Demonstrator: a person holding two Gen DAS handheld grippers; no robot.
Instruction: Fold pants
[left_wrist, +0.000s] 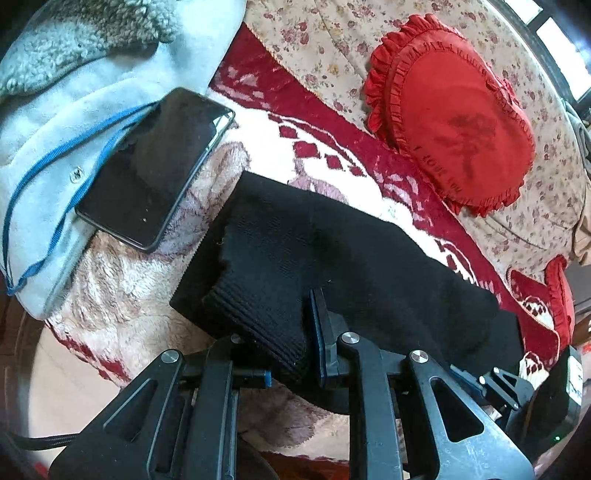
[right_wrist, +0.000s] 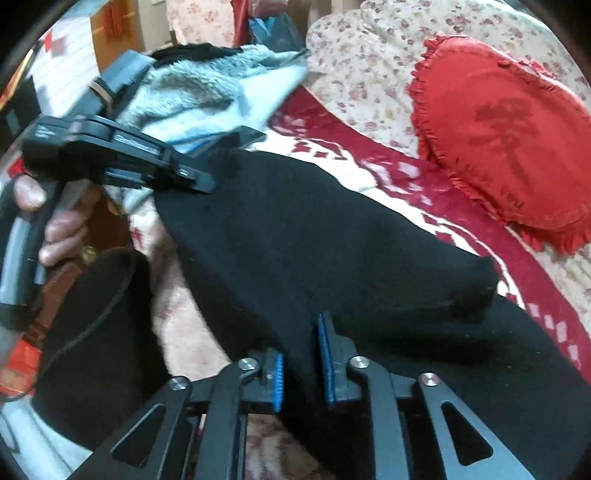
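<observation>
We see the black pants (left_wrist: 332, 258) lying across a red-and-white plush blanket (left_wrist: 122, 288) on what looks like a bed or sofa, w/ a floral cover (left_wrist: 332, 44) behind. Fabric is a dark knit, ribbed at the near end in the left wrist view; that ribbed cuff or waistband (can't tell which) is bunched and lifted off the blanket. In the right wrist view the pants (right_wrist: 314, 229) run diagonally from upper left to lower right, w/ a rounded fold or end poking out toward the right.

Our left tongs (left_wrist: 280, 350) are narrowed on the ribbed edge, cloth filling the gap btwn the blue pads; the left finger is mostly hidden by fabric. From the right wrist view the left tongs (right_wrist: 199, 181) come in from the left, roughly level, tip at the pants' upper left corner, w/ the person's fingers (right_wrist: 55, 236) wrapped round the handle.

Our right tongs (right_wrist: 301, 363) pinch a ridge of pants cloth btwn the blue pads, pointing fwd over the garment.

Nearby: a phone (left_wrist: 155, 166) resting partly on a light blue fleece jacket (left_wrist: 74, 103), and a red heart-shaped cushion (left_wrist: 454, 114) on the floral cover.
</observation>
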